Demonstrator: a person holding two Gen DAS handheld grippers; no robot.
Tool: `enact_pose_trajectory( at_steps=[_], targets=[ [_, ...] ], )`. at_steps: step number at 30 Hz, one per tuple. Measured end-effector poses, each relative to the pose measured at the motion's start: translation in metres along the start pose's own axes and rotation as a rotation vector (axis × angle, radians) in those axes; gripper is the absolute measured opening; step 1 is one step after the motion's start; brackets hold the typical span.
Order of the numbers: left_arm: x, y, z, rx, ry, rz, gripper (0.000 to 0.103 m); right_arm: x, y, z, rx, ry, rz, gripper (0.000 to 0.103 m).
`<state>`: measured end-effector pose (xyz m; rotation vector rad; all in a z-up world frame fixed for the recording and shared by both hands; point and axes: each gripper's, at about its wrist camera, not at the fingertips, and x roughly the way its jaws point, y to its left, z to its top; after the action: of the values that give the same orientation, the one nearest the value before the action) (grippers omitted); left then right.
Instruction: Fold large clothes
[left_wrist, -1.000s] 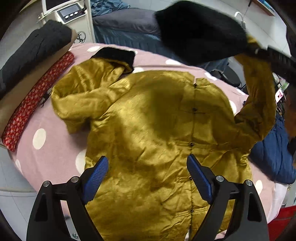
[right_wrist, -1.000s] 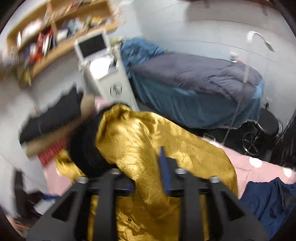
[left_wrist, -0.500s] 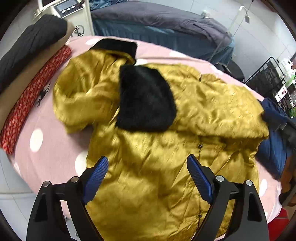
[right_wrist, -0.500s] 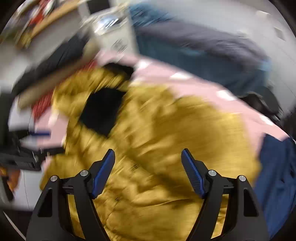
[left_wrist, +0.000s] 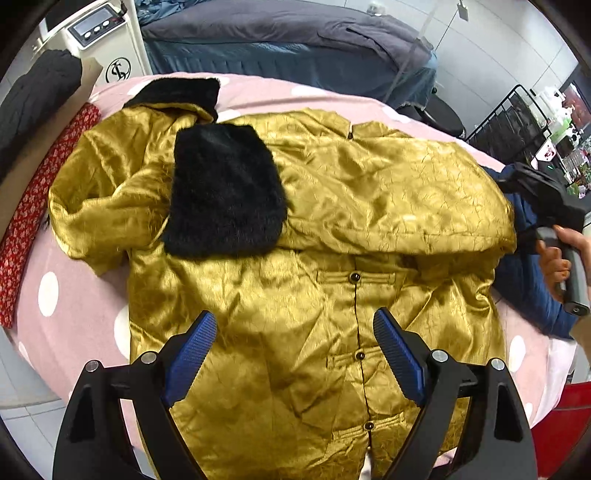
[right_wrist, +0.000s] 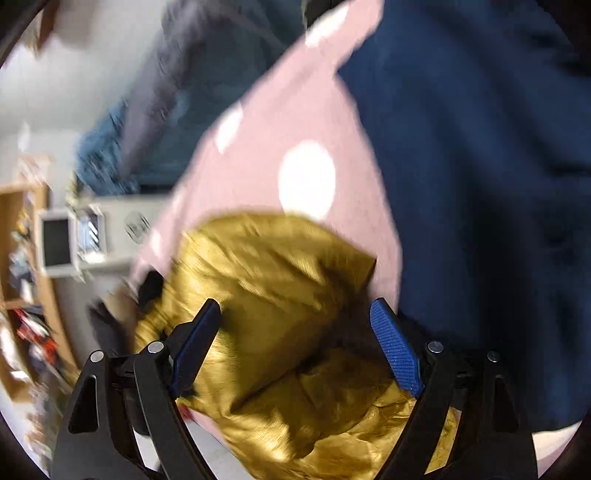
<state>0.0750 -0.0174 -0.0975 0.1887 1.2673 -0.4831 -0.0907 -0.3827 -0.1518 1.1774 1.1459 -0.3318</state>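
Observation:
A large gold satin jacket (left_wrist: 332, 229) with black fur cuffs lies front-up on a pink polka-dot table cover (left_wrist: 66, 280). Its right sleeve is folded across the chest, and that sleeve's black fur cuff (left_wrist: 225, 192) rests near the left shoulder. My left gripper (left_wrist: 295, 350) is open and empty, hovering above the jacket's lower front by the button line. My right gripper (right_wrist: 295, 343) is open and empty over the jacket's right edge (right_wrist: 273, 280); its handle, held in a hand, also shows in the left wrist view (left_wrist: 569, 258).
A navy garment (left_wrist: 524, 273) lies at the table's right edge, large in the right wrist view (right_wrist: 480, 184). Folded red patterned cloth (left_wrist: 26, 206) and a black garment (left_wrist: 33, 96) sit at the left. A white machine (left_wrist: 107, 40) and a grey-blue bed (left_wrist: 280, 40) stand behind.
My right gripper carried the sleeve with its fur cuff across the jacket, let it go on the chest, then drew back to the right edge. My left gripper stayed in place, open.

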Motion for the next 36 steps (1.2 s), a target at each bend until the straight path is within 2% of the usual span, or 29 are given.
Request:
enact_pose_trajectory(
  at_steps=[2, 4, 5, 7, 8, 10, 12, 13, 15, 16, 17, 18, 19, 20, 21, 22, 24, 25, 26, 28, 33, 36],
  targets=[
    [0.001, 0.002, -0.002, -0.01, 0.009, 0.005, 0.085, 0.019, 0.006, -0.002, 0.001, 0.005, -0.053, 0.083],
    [0.001, 0.004, -0.004, -0.023, 0.015, 0.009, 0.085, 0.033, 0.011, -0.001, 0.022, 0.014, -0.037, 0.082],
    [0.001, 0.005, -0.005, -0.028, 0.017, 0.01, 0.085, 0.038, 0.014, 0.0, 0.022, 0.035, -0.036, 0.064],
    [0.0, 0.006, -0.005, -0.032, 0.019, 0.013, 0.085, 0.046, 0.027, 0.001, -0.003, 0.08, 0.033, 0.029],
    [-0.001, 0.006, -0.005, -0.033, 0.018, 0.015, 0.085, 0.042, 0.041, 0.0, -0.057, 0.066, 0.064, 0.021],
    [-0.002, 0.006, -0.004, -0.033, 0.014, 0.016, 0.085, 0.016, 0.083, -0.007, -0.258, -0.052, 0.041, 0.013],
    [-0.003, 0.006, -0.005, -0.032, 0.012, 0.013, 0.085, -0.016, 0.125, -0.023, -0.473, -0.185, 0.035, 0.01],
    [-0.002, 0.005, -0.005, -0.032, 0.012, 0.01, 0.085, -0.038, 0.156, -0.044, -0.663, -0.293, 0.002, 0.01],
    [-0.001, 0.003, -0.004, -0.027, 0.013, 0.006, 0.085, -0.056, 0.192, -0.081, -0.965, -0.443, -0.122, 0.01],
    [0.001, 0.002, -0.004, -0.023, 0.014, 0.005, 0.085, -0.056, 0.199, -0.093, -1.05, -0.474, -0.174, 0.01],
    [0.002, 0.0, -0.005, -0.018, 0.014, 0.004, 0.085, -0.051, 0.202, -0.1, -1.104, -0.483, -0.24, 0.012],
    [0.003, -0.001, -0.004, -0.014, 0.012, 0.003, 0.085, -0.042, 0.197, -0.096, -1.085, -0.462, -0.295, 0.015],
    [0.004, -0.003, -0.005, -0.008, 0.007, 0.005, 0.085, -0.03, 0.186, -0.084, -1.024, -0.428, -0.359, 0.038],
    [0.005, -0.003, -0.004, -0.005, 0.008, 0.007, 0.085, -0.017, 0.175, -0.066, -0.952, -0.397, -0.416, 0.071],
    [0.005, -0.002, -0.004, 0.0, 0.009, 0.009, 0.085, -0.012, 0.158, -0.052, -0.872, -0.369, -0.448, 0.075],
    [0.004, 0.0, -0.005, 0.004, 0.008, 0.011, 0.085, -0.011, 0.135, -0.039, -0.751, -0.341, -0.423, 0.075],
    [0.001, 0.011, -0.009, 0.005, -0.003, 0.011, 0.088, -0.016, 0.11, -0.029, -0.621, -0.317, -0.329, 0.075],
    [0.0, 0.018, -0.011, 0.003, -0.006, 0.012, 0.092, -0.022, 0.095, -0.03, -0.577, -0.295, -0.273, 0.075],
    [-0.001, 0.025, -0.016, 0.001, -0.009, 0.017, 0.093, -0.026, 0.082, -0.035, -0.547, -0.259, -0.218, 0.075],
    [-0.002, 0.044, -0.028, -0.006, 0.002, 0.032, 0.093, -0.032, 0.062, -0.05, -0.556, -0.21, -0.181, 0.075],
    [0.005, 0.097, -0.07, -0.058, 0.067, 0.076, 0.093, -0.053, -0.004, -0.106, -0.621, -0.081, -0.198, 0.075],
    [0.013, 0.119, -0.097, -0.093, 0.125, 0.067, 0.093, -0.057, -0.05, -0.134, -0.643, -0.012, -0.281, 0.075]
  ],
)
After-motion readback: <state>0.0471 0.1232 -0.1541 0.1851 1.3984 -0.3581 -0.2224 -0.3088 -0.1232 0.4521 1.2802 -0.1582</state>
